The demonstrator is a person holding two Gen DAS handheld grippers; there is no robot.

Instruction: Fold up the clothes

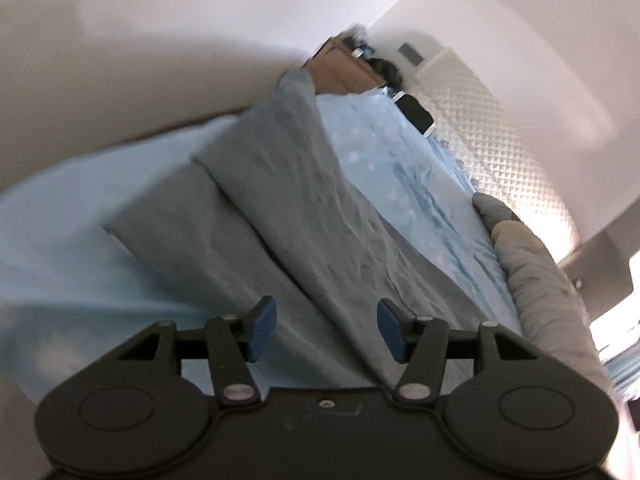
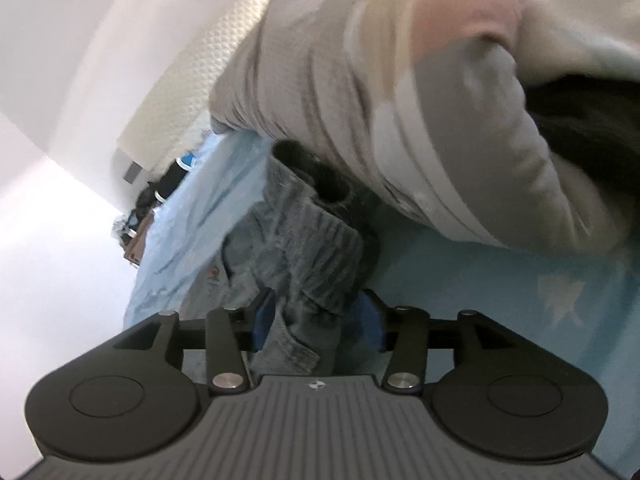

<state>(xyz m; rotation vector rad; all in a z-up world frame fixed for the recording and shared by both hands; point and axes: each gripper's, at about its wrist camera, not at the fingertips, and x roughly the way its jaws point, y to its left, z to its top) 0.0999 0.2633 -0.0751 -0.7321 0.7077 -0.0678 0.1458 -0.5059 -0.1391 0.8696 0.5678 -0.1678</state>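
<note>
Left view – folded grey garment (image 1: 256, 216), right view – ribbed cuff (image 2: 320, 248), sleeve (image 2: 360, 80)

We see a grey-blue garment (image 1: 280, 216) lying on a light blue bed sheet (image 1: 60, 264), folded into a long, flat, wrinkled band with a second layer showing along its left side as a straight-edged panel. Its far end rises in a soft peak. In the right wrist view we find thick grey-blue denim (image 2: 288, 256) bunched in heavy folds, with a small button on the fabric.
</note>
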